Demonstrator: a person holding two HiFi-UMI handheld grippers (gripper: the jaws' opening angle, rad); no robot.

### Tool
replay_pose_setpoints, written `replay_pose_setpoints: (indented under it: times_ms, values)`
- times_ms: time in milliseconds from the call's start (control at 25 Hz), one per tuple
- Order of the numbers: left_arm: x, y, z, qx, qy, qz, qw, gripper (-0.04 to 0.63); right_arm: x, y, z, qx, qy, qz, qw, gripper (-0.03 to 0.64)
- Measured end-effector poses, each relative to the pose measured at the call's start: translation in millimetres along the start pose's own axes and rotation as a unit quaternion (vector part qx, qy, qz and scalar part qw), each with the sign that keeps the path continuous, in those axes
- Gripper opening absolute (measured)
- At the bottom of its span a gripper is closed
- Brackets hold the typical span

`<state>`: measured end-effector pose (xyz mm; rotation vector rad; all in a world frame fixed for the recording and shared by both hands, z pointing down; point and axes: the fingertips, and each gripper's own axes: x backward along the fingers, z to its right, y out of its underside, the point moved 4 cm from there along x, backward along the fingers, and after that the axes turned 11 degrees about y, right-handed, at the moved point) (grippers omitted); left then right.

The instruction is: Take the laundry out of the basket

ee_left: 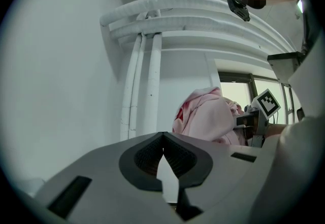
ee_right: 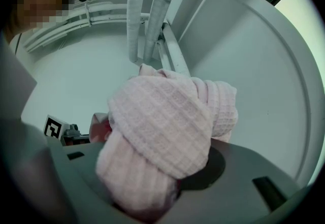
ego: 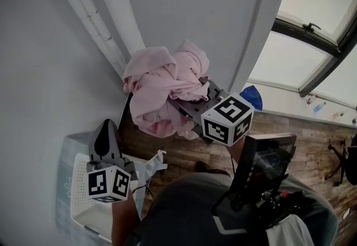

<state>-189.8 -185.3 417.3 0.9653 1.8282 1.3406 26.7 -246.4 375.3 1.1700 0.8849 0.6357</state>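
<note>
A bundle of pink waffle-weave laundry (ego: 162, 88) hangs in the air in front of the grey wall, well above the floor. My right gripper (ego: 188, 106) is shut on it from the right, and its jaws are buried in the cloth. In the right gripper view the pink laundry (ee_right: 162, 131) fills the space between the jaws. My left gripper (ego: 106, 138) stands over the pale laundry basket (ego: 78, 197) at lower left, pointing up, shut and empty. In the left gripper view its pads (ee_left: 175, 154) meet, with the pink laundry (ee_left: 210, 119) beyond them.
White pipes (ego: 106, 16) run along the wall behind the bundle. A white cloth (ego: 152, 164) lies by the basket's right side. A window (ego: 312, 27) is at the right above a wooden floor (ego: 295, 125). A black device (ego: 262, 169) hangs at the person's chest.
</note>
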Motion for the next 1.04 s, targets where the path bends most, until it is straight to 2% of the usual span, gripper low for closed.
replay_pose_setpoints:
  times_ms: [360, 1040]
  values:
    - [-5.3, 0.9, -0.6, 0.002, -0.006, -0.006, 1.0000, 0.009, -4.4, 2.9, 1.1, 0.031, 0.003, -0.007, 0.999, 0.209]
    - [-3.6, 1.0, -0.1, 0.003, -0.006, -0.003, 1.0000, 0.009, -4.5, 0.1, 0.9, 0.045, 0.005, -0.002, 0.999, 0.209]
